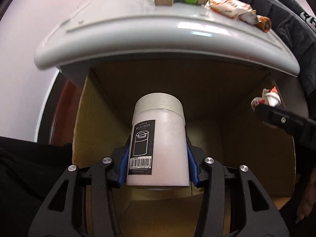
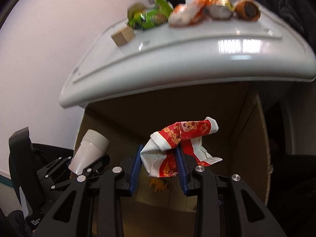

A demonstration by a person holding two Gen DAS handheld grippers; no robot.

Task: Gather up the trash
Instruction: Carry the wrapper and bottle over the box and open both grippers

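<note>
Holding both loads over the open cardboard box [image 1: 246,138] below the table [image 1: 138,45]: left tongs [image 1: 158,158] pinch the toothpick holder [image 1: 158,144], right tongs [image 2: 159,164] pinch a crumpled red wrapper [image 2: 177,146]. Lowering inside the box walls before spreading each pair should prevent spills.

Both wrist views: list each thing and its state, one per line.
Toothpick holder: lidded, clamped by left gripper.
Crumpled paper cup: crushed, pinched by right gripper.
Cardboard box: open, below both.
Green wrapper: crumpled, on table.
</note>
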